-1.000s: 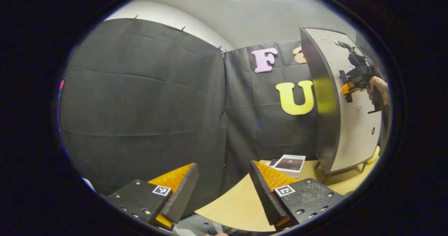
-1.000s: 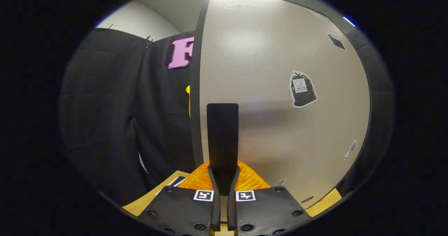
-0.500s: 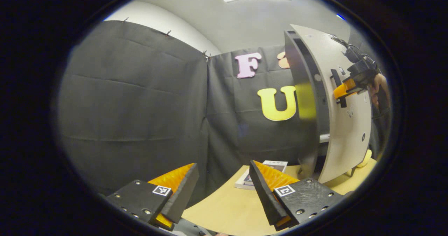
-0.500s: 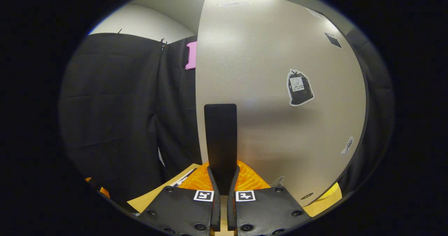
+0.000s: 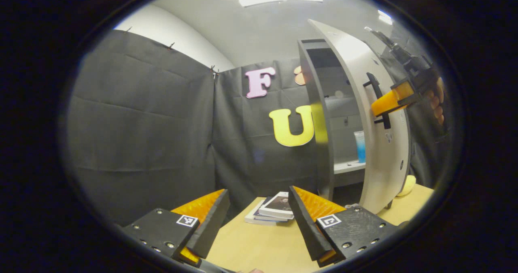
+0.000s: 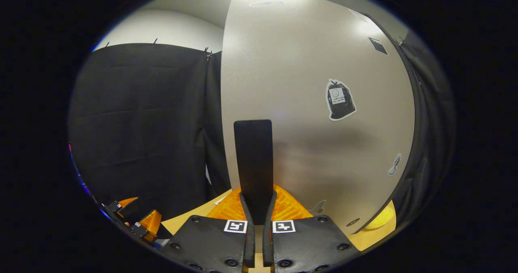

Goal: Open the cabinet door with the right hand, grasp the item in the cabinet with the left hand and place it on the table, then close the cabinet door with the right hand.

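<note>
A tall cabinet [image 5: 319, 115] stands on the wooden table [image 5: 251, 244] with its pale door [image 5: 364, 103] swung partly open. On an inner shelf stands a white-and-blue tube [image 5: 359, 146]. My right gripper [image 6: 257, 202] is shut on the door's black handle [image 6: 254, 159]; in the left gripper view the right gripper [image 5: 384, 103] and the hand holding it [image 5: 437, 99] are at the handle [image 5: 376, 99]. My left gripper [image 5: 257, 212] hangs open over the table's near edge, well short of the cabinet, with nothing between its fingers.
A small stack of books [image 5: 271, 212] lies on the table just left of the cabinet's foot. A yellow object [image 5: 406, 184] sits behind the door's lower edge, also visible in the right gripper view [image 6: 382, 218]. Stickers [image 6: 339, 99] dot the door front. Black cloth walls surround the booth.
The door has swung further open, pulled by my right gripper, revealing the shelf and the tube. The left gripper's view has turned toward the cabinet opening.
</note>
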A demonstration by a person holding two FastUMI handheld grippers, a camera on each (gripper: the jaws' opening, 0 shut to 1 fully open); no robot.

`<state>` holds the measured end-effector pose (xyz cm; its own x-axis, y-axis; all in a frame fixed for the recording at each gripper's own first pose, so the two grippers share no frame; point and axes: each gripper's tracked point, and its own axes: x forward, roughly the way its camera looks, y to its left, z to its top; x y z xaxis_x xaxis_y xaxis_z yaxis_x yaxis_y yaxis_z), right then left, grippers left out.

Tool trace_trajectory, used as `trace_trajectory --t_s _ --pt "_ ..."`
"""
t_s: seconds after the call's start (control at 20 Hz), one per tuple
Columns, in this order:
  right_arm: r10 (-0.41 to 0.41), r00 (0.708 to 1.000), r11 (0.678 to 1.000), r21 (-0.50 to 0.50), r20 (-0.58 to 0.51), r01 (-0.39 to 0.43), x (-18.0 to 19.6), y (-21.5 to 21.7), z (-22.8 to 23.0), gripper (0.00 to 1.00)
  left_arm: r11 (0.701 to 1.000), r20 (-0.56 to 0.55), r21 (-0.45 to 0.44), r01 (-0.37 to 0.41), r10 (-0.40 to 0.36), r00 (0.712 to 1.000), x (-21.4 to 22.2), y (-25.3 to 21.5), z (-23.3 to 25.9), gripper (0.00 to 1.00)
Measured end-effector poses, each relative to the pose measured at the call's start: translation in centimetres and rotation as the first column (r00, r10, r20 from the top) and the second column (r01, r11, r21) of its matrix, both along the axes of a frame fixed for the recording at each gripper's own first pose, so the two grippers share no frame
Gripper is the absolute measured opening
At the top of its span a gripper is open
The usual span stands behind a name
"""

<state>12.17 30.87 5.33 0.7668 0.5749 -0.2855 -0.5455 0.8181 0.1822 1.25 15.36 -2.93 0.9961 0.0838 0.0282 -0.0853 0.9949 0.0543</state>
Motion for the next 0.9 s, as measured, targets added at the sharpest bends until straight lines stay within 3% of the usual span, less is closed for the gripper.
trace_trajectory --t_s 0.5,0.9 --pt "0.124 0.992 0.991 0.053 -0.019 -0.123 -0.6 -3.8 -0.3 0.08 0.994 0.009 0.006 0.113 -0.113 0.994 1.1 -9.1 1.0 0.89" --pt "0.138 0.990 0.990 0.044 -0.019 -0.137 -0.6 -6.1 -0.9 0.07 0.974 0.014 -0.013 0.227 -0.227 0.974 2.1 -17.0 1.4 0.89"
